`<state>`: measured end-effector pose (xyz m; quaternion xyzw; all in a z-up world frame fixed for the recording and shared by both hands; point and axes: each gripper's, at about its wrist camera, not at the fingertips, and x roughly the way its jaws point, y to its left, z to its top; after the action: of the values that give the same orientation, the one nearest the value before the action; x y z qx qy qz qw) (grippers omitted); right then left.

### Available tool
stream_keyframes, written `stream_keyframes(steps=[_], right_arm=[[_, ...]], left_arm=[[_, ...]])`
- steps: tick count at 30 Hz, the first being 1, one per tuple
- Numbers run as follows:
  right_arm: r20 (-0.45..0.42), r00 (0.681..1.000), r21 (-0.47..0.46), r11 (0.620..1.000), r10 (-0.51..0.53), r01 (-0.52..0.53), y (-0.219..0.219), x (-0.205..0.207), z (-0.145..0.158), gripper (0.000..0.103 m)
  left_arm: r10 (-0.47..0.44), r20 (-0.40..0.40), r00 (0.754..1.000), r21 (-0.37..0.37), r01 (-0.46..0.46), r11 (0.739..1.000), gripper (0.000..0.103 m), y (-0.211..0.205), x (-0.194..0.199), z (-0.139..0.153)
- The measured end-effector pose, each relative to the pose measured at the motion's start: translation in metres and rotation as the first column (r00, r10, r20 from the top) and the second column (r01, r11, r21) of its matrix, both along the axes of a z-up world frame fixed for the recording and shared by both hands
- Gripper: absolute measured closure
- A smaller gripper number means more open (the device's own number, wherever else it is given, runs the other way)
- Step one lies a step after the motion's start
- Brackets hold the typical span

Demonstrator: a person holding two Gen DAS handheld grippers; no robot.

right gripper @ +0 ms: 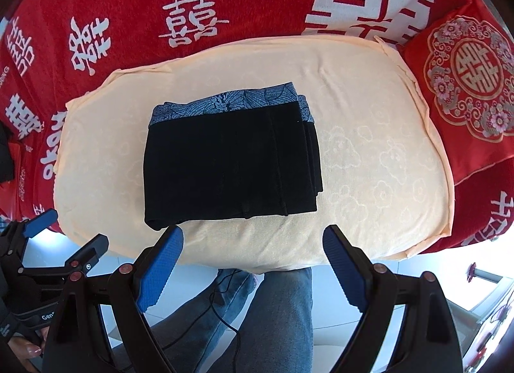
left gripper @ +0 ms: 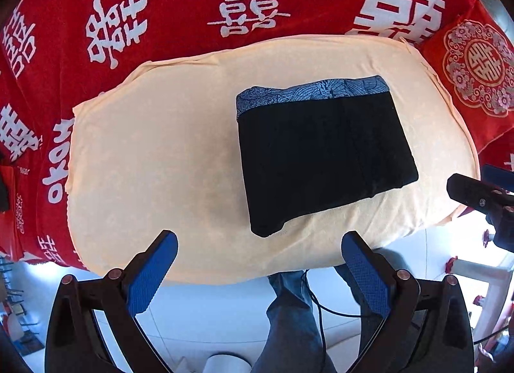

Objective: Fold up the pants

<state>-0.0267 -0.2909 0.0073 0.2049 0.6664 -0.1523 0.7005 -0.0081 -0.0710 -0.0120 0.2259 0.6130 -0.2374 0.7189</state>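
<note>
Folded black pants (right gripper: 231,161) on cream cushion (right gripper: 369,161) beside red pillow (right gripper: 465,90), both tongs (left gripper: 258,244) (right gripper: 253,241) apart, empty.

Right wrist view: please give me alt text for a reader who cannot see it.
Black pants, folded into a compact rectangle with a blue patterned waistband at the far edge, lie on a cream cloth spread over a red blanket. The right gripper hangs open above the near edge, holding nothing; the left gripper shows at lower left.
</note>
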Motion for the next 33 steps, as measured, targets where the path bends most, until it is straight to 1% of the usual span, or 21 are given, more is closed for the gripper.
stream_keyframes(steps=[5, 8, 10, 13, 17, 24, 27, 31, 33], right_arm=[[-0.002, 1.000, -0.007, 1.000, 0.006, -0.006, 0.008, -0.003, 0.000, 0.012], [-0.012, 1.000, -0.003, 1.000, 0.016, -0.016, 0.010, -0.003, -0.004, 0.012], [-0.014, 1.000, -0.012, 1.000, 0.025, -0.025, 0.009, -0.002, -0.004, 0.012], [-0.013, 1.000, -0.022, 1.000, 0.009, -0.010, 0.008, -0.003, -0.003, 0.012], [-0.010, 1.000, -0.035, 0.999, 0.024, -0.024, 0.007, -0.003, 0.001, 0.012], [0.013, 1.000, -0.049, 0.999, 0.001, -0.001, -0.004, -0.013, 0.012, 0.012], [0.022, 1.000, -0.051, 0.999, -0.001, 0.002, -0.009, -0.018, 0.014, 0.012], [0.017, 1.000, -0.036, 0.999, -0.004, 0.004, -0.020, -0.020, 0.010, 0.012], [0.013, 1.000, -0.024, 1.000, 0.002, -0.001, -0.026, -0.020, 0.009, 0.012]], left_arm=[[-0.009, 0.026, 1.000, -0.009, 0.009, 1.000, 0.001, 0.002, -0.002, 0.007], [0.003, 0.047, 0.999, -0.013, -0.003, 1.000, 0.001, 0.004, -0.002, 0.011], [0.012, 0.040, 0.999, -0.019, -0.012, 1.000, 0.001, 0.007, -0.002, 0.011], [0.020, 0.038, 0.999, -0.012, -0.020, 1.000, 0.001, 0.007, -0.003, 0.009], [0.035, 0.034, 0.999, -0.016, -0.035, 0.999, 0.001, 0.002, -0.003, 0.010], [0.026, 0.047, 0.999, -0.042, -0.024, 0.999, 0.001, -0.012, -0.010, 0.017], [0.008, 0.063, 0.998, -0.037, -0.005, 0.999, 0.001, -0.019, -0.015, 0.021], [0.029, 0.086, 0.996, -0.048, -0.025, 0.999, 0.001, -0.025, -0.019, 0.030], [0.058, 0.086, 0.995, -0.041, -0.055, 0.998, 0.001, -0.027, -0.019, 0.031]])
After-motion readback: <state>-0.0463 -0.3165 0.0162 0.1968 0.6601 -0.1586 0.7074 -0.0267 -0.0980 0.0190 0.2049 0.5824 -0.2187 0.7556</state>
